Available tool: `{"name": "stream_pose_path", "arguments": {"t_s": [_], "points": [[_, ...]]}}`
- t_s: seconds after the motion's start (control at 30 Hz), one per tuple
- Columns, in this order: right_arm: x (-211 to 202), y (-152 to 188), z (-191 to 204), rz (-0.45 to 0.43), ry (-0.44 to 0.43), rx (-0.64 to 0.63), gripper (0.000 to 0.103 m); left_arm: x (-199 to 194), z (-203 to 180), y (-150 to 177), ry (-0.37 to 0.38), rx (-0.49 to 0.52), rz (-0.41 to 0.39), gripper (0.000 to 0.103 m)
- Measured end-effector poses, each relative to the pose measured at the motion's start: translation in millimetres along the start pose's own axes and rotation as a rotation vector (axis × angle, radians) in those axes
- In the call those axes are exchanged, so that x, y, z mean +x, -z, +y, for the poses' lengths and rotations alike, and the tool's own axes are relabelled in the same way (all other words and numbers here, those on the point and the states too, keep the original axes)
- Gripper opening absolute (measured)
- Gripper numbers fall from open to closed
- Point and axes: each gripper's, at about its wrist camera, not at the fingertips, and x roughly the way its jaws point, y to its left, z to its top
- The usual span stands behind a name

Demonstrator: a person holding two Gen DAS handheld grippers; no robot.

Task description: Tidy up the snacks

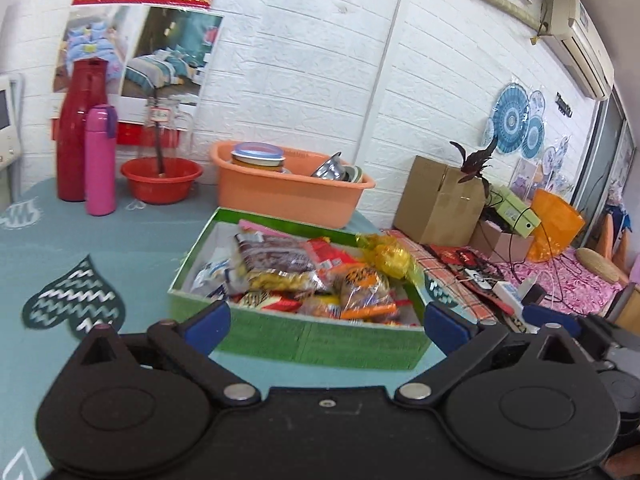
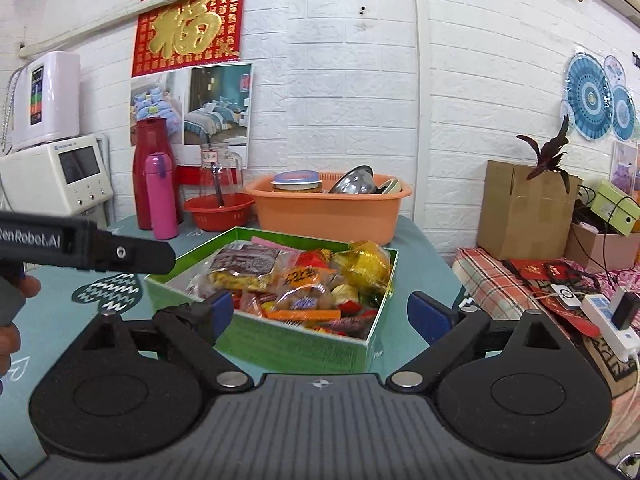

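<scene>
item: green box (image 1: pixel 320 340) of snacks (image 1: pixel 304 276), open-topped, on the counter (image 1: pixel 120 240) just ahead of both your tongs; packets heaped loose inside, a yellow wrapped one (image 2: pixel 366 266) riding over the far rim, likely because the pile stands above the walls. your left tongs (image 1: pixel 326 324): apart, empty, blue pads either side of the near wall. your right tongs (image 2: pixel 320 312): apart as wide as they go, empty, facing the near corner. behind, kept clear of the box: orange basin (image 2: pixel 328 216) of dishes, red bowl (image 1: pixel 160 184), red flask (image 1: pixel 78 128), pink bottle (image 1: pixel 100 160). judgement: nothing gripped, sorting looks nearly finished or paused.
</scene>
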Motion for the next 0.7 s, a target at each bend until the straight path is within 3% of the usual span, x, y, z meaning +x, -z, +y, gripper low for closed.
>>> {"name": "stream_pose_path", "arguments": {"t_s": [0.3,0.7], "points": [[-26,32,15,0.061,0.004,-0.026,0.103,-30,-1,48,-0.104,0.005,0.025,0.103],[-29,47,14,0.087,0.016,0.005,0.103,-29,2,61,-0.151,0.004,0.056,0.103]]}}
